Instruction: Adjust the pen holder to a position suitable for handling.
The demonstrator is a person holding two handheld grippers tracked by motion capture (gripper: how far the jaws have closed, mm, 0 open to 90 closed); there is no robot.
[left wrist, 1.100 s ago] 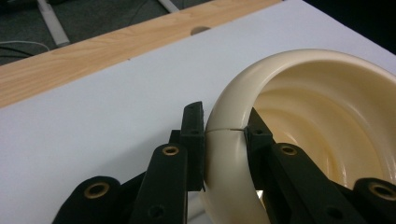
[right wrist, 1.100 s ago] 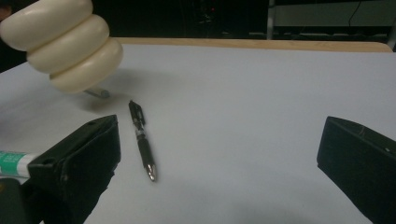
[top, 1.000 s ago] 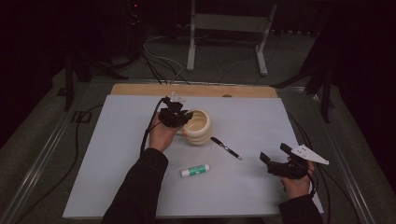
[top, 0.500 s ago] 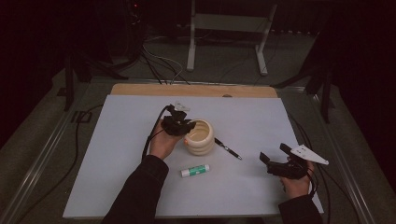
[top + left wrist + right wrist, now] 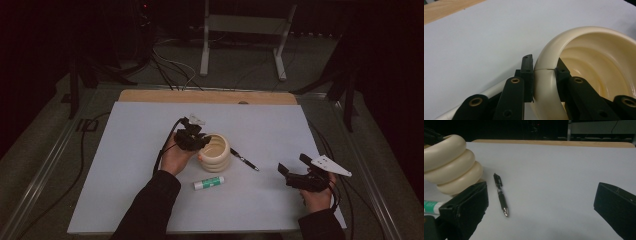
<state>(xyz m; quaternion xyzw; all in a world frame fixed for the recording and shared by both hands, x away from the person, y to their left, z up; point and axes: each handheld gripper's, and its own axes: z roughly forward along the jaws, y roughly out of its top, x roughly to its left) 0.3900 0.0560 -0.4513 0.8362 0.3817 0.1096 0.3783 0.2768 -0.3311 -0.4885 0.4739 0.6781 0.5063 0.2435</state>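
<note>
From above, near the counter's centre, the left claw is clamped on the rim of a cream ribbed cup at the cup's nine o'clock side; a black pen lies just beside the cup at three o'clock, a glue stick near it at six o'clock, and the right claw hovers well apart at four o'clock. Along the left claw's own view, its jaws pinch the cup's wall, one outside, one inside. Along the right claw's view, its jaws stand wide apart, gripping nothing, with the pen ahead between them and the cup at ten o'clock.
</note>
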